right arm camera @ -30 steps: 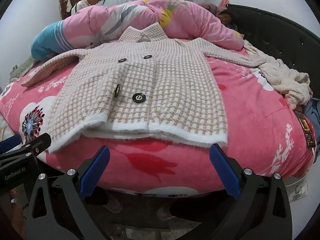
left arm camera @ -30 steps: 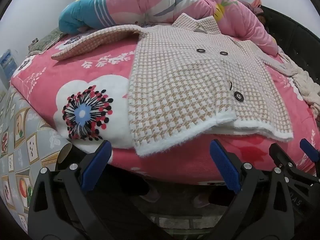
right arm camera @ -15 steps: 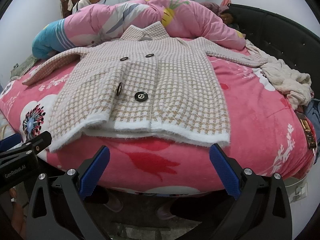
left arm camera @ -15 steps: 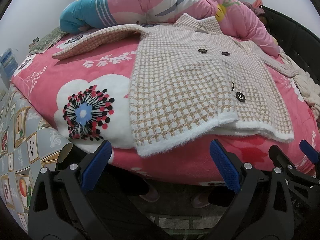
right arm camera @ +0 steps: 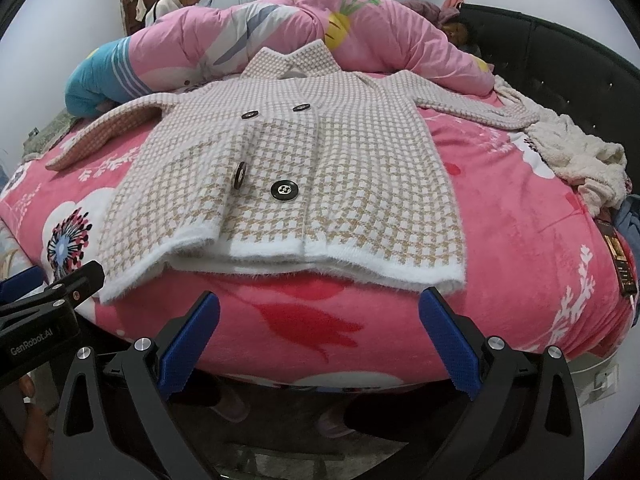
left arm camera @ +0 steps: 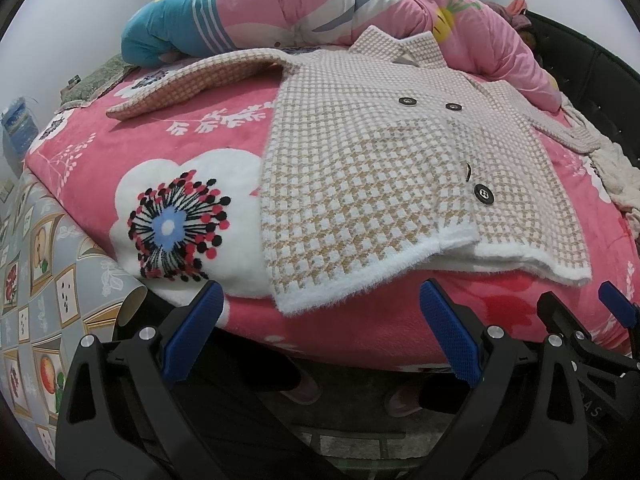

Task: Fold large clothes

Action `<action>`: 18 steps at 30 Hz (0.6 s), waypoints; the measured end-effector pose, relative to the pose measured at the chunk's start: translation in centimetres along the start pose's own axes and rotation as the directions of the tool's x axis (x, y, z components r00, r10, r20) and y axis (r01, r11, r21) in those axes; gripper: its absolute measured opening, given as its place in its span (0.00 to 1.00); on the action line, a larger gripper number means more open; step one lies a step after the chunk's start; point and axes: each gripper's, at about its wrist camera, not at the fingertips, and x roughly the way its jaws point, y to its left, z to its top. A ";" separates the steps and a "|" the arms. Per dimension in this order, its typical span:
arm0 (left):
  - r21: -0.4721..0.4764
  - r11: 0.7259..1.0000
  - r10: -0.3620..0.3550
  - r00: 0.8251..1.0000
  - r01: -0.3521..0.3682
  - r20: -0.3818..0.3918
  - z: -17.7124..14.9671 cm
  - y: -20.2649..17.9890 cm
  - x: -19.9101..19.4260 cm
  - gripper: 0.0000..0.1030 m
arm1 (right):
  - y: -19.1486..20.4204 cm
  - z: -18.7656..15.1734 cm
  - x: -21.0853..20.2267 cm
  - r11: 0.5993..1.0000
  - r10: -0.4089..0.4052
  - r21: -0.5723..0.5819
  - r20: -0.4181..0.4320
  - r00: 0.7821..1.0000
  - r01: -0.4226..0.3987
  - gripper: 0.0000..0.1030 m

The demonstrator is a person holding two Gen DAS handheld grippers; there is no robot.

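Coat (left arm camera: 376,168) spread face up on bed (left arm camera: 224,132), buttoned, hem at the near edge, collar toward a rolled pink quilt (left arm camera: 320,8). Sleeves out to either side; left one (left arm camera: 192,84) showing lining, right one (right arm camera: 472,108) running onto a cream garment (right arm camera: 576,152). No fold made yet, by the look of it. Left claw (left arm camera: 320,332) wide apart, empty, held just short of the hem's left corner, below the mattress edge. Right claw (right arm camera: 320,336) likewise apart and empty, short of the hem's right half. Likely step: first grip for a lengthwise fold. Best done by rising above the mattress lip before closing. Pinch both layers at the hem corner, not the fluffy white trim alone, which may slip. Sleeve better laid across the chest first, so the side fold carries it. Thick knit likely heavy and limp, so lift low and drag little; plush blanket may cling. Stray button (right arm camera: 240,174) standing on edge near the placket, worth flattening.
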 end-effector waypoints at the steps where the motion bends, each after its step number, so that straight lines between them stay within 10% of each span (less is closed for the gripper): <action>1: 0.000 1.000 0.001 1.000 -0.001 0.000 0.0 0.0 0.0 0.92 | 0.0 0.0 0.0 1.000 -0.001 0.000 0.000 1.000 0.001 0.94; 18: -0.007 1.000 0.005 1.000 -0.005 0.004 0.0 0.2 0.0 0.92 | 0.1 0.1 -0.2 1.000 0.003 -0.004 0.000 1.000 -0.003 0.94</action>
